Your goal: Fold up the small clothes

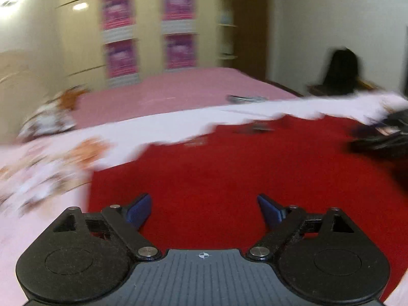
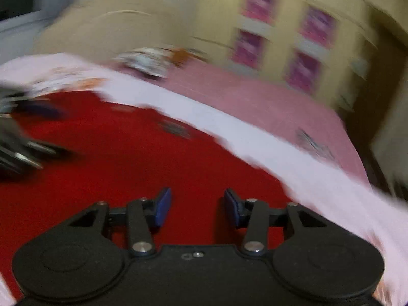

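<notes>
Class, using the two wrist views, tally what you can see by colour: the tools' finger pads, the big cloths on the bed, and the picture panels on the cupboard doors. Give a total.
Blue finger pads: 4, two on each tool
Red cloth: 1
Pale pink-white cloth: 1
Pink-purple cupboard panels: 4
Total: 10
Motion blur hides smaller items.

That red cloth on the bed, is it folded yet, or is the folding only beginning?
Nothing looks folded yet: the red cloth lies spread flat over the pink bed. Nothing is in hand either; the left gripper and the right gripper both hang over it with jaws open and empty. The printed clothes farther back look unsorted, though the pictures are blurred. Practically all the folding remains.
</notes>
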`<state>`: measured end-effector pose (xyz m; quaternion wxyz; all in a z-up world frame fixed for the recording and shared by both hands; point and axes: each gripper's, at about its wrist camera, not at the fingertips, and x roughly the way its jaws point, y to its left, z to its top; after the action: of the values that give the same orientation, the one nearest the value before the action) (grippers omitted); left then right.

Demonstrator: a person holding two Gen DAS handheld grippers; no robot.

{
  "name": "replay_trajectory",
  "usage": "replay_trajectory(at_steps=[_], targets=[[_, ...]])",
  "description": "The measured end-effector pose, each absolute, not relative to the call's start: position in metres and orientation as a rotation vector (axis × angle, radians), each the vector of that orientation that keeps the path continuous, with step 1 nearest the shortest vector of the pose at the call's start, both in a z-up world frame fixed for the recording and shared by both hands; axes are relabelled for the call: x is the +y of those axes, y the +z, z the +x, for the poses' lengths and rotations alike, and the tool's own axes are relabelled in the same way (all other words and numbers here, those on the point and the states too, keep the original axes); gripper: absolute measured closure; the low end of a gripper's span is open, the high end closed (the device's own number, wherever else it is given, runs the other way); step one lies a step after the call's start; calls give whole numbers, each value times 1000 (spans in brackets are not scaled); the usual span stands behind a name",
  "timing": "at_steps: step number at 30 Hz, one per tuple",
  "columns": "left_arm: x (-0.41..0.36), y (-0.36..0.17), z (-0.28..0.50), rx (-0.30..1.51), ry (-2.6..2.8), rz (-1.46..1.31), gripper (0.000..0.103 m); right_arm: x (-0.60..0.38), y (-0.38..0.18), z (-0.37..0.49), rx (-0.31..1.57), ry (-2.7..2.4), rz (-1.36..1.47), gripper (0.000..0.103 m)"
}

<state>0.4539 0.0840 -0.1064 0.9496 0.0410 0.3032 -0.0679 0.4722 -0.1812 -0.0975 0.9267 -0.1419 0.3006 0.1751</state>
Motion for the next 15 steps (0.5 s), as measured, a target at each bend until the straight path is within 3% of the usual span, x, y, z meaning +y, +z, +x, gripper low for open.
replay_trajectory(at_steps=[6,9,15], targets=[[97,-90,449,579,-112,49,13,-243,-87,476,627,245,-89,59],[63,-77,435,502,-230,41,13,-218,-65,447,540,327,-44,59],[37,-108,443,641,-255,119,13,-134,-93,424,589,529,-261,59]])
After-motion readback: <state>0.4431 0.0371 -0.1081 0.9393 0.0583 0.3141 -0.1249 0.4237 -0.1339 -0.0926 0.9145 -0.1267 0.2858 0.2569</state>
